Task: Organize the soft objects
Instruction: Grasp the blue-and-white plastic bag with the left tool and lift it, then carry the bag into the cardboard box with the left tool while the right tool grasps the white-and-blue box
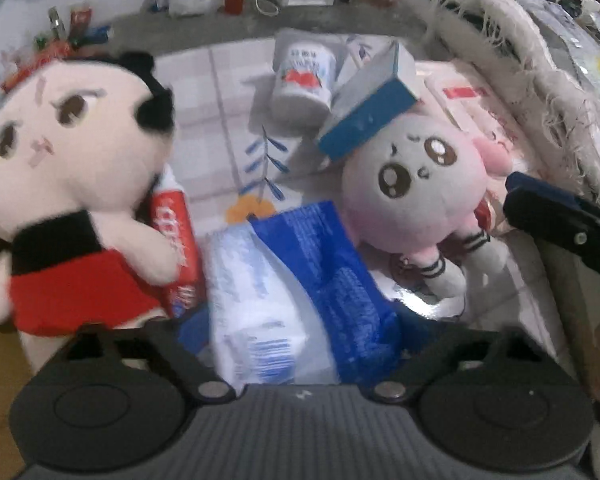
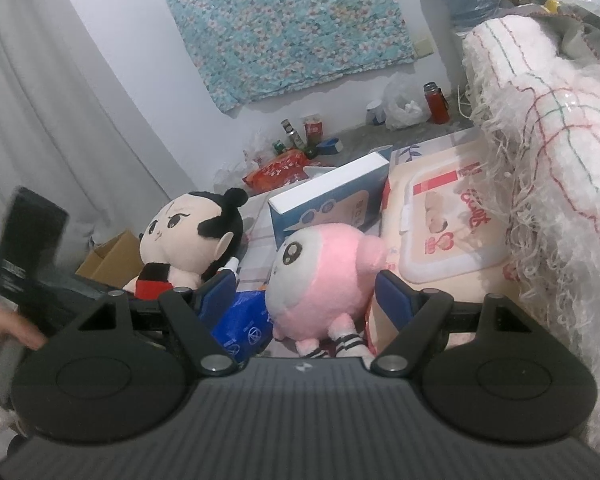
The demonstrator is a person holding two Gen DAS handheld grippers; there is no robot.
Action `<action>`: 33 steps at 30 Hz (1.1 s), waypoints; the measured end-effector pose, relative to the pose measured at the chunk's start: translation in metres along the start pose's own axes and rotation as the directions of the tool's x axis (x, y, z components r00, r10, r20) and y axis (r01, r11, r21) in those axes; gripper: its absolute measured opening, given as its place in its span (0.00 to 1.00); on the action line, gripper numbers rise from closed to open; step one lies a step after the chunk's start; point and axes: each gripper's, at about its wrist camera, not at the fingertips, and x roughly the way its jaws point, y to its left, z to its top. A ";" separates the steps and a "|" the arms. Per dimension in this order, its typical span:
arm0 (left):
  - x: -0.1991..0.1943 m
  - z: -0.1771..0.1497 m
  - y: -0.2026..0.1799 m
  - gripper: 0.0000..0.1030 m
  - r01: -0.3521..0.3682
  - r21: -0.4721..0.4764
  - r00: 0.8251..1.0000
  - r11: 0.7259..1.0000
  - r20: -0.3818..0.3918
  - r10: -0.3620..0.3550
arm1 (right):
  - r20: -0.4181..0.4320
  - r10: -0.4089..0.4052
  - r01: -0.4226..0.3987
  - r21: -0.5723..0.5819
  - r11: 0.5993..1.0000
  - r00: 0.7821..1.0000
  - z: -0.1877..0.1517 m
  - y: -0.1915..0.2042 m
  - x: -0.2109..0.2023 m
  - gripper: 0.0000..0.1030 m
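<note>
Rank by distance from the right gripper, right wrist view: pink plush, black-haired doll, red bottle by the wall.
1. Pink plush: between the open fingers of the right gripper, centre.
2. Black-haired doll: behind and to the left.
3. Red bottle: far back at the wall, right of centre.

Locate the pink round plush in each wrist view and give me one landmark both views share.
Left wrist view: the pink plush lies right of centre, face toward the camera, a blue-and-white box leaning on its head.
Right wrist view: the pink plush sits at centre, between the right gripper fingers, which are spread apart.
Shared landmark: the black-haired doll in red, left of the plush in both.
</note>
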 end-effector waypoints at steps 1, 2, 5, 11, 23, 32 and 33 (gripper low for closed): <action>0.003 0.000 0.000 0.78 0.003 -0.013 1.000 1.000 -0.005 -0.003 | 0.001 -0.001 0.001 0.000 1.000 1.000 0.000 0.000 0.000 0.75; 0.001 -0.001 0.000 0.73 0.000 -0.030 1.000 1.000 0.017 0.000 | 0.002 0.000 0.000 -0.002 1.000 1.000 0.000 0.000 -0.001 0.75; -0.009 -0.006 0.001 0.71 -0.004 -0.006 0.998 1.000 0.069 0.005 | 0.004 -0.006 0.006 -0.012 1.000 1.000 0.000 0.002 -0.001 0.75; -0.059 -0.028 0.003 0.71 -0.043 0.055 0.974 0.998 0.225 0.029 | 0.024 -0.025 0.025 -0.008 1.000 0.999 0.014 0.012 -0.002 0.80; -0.134 -0.091 0.053 0.71 -0.011 -0.013 0.898 1.000 0.440 0.016 | -0.297 -0.064 0.166 0.334 0.928 0.953 0.103 -0.011 0.092 0.83; -0.214 -0.134 0.098 0.71 -0.013 -0.134 0.809 0.991 0.582 0.089 | -0.302 -0.184 0.282 0.320 0.905 0.935 0.097 0.002 0.125 0.26; -0.224 -0.138 0.105 0.71 -0.045 -0.153 0.795 0.987 0.592 0.128 | -0.280 -0.195 0.276 0.290 0.916 0.940 0.099 0.008 0.122 0.23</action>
